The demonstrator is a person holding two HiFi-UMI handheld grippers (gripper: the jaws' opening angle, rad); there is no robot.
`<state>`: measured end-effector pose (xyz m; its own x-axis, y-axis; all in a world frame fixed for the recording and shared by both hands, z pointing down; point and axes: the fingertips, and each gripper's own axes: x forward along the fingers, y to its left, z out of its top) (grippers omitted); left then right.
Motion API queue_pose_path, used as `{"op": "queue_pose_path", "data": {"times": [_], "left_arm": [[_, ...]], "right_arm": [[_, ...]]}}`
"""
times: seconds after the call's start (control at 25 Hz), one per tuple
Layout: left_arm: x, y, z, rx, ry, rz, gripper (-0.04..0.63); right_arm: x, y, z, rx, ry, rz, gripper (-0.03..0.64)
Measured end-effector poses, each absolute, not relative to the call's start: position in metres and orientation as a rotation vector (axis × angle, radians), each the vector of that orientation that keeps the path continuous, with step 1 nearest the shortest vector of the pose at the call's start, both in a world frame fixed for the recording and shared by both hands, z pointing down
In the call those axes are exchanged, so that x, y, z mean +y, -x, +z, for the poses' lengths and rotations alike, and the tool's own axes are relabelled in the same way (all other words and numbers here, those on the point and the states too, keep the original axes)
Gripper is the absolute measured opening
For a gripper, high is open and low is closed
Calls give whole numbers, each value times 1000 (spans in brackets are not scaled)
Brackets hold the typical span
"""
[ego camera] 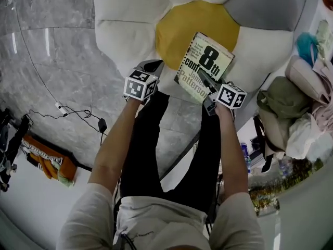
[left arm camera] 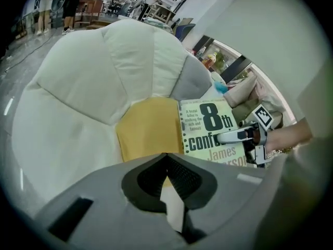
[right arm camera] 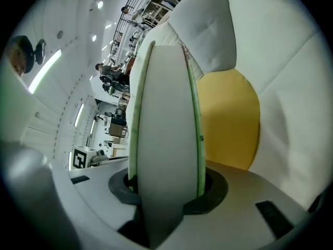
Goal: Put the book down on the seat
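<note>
Marble floor [ego camera: 52, 61] surrounds flower seat [ego camera: 130, 14]; right claw [ego camera: 204, 80] grips book [ego camera: 206, 60], left claw [ego camera: 151, 65] clenched.

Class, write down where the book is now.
In the head view the book is right of centre, held by the right gripper over the edge of the seat's yellow middle.

The floor of glossy grey marble-like tiles [ego camera: 57, 51] shows long streaks of light. On it lies a thin black cable with a small black adapter [ego camera: 102, 124]. A big flower-shaped cushion seat with white petals, one grey petal and a yellow centre [ego camera: 125, 35] stands on this floor. Just beside it, on the right, soft bags are heaped, one olive-green bag [ego camera: 278, 95] among them. The right gripper view shows a white wall with a long bright lamp strip [right arm camera: 44, 69].
</note>
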<state>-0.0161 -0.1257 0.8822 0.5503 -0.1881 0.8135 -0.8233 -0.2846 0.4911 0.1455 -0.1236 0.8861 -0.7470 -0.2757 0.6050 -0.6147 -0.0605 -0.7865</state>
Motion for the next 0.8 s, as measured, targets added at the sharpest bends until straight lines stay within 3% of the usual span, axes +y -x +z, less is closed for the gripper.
{"op": "queue_pose_path", "data": {"times": [0.44, 0.8], "left_arm": [[-175, -1, 914, -908, -1891, 621, 8], [-181, 0, 939, -894, -1906, 643, 9]], "right_arm": [[-173, -111, 928, -2102, -1021, 1979, 153], [-198, -86, 957, -2109, -1027, 2151, 153]]}}
